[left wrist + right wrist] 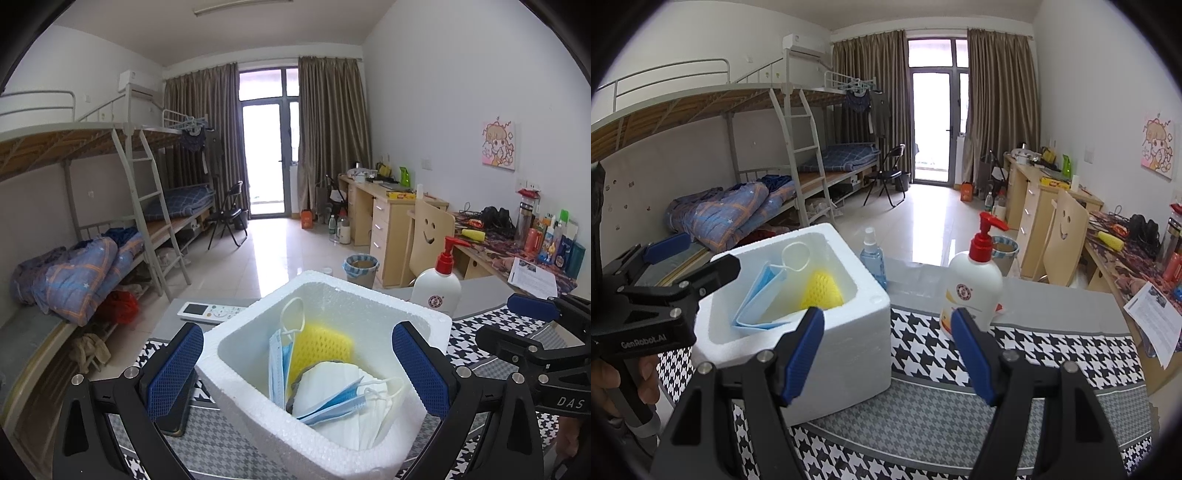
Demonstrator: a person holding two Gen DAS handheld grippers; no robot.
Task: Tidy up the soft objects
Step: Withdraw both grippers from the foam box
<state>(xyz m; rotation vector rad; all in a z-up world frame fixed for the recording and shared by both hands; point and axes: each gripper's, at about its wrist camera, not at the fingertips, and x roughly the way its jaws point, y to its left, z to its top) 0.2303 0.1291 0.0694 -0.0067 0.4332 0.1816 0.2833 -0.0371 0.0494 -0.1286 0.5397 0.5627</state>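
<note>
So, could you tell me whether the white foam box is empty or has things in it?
Not empty: the foam box holds blue masks, a white mask and a yellow sponge.

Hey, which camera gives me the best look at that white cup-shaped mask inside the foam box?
The left wrist view: the white mask lies in plain sight in the foam box. In the right wrist view the box's near wall hides it.

White foam box [258,398] on black-and-white houndstooth cloth [1052,354]

The box holds a yellow mesh sponge [325,347], pale blue masks [279,365] and a white mask [354,417]; the cloth has a grey houndstooth band; the pump bottle [973,284] is white with a red pump, the spray bottle [873,258] clear blue; black fingers [173,373] carry blue ribbed pads
</note>
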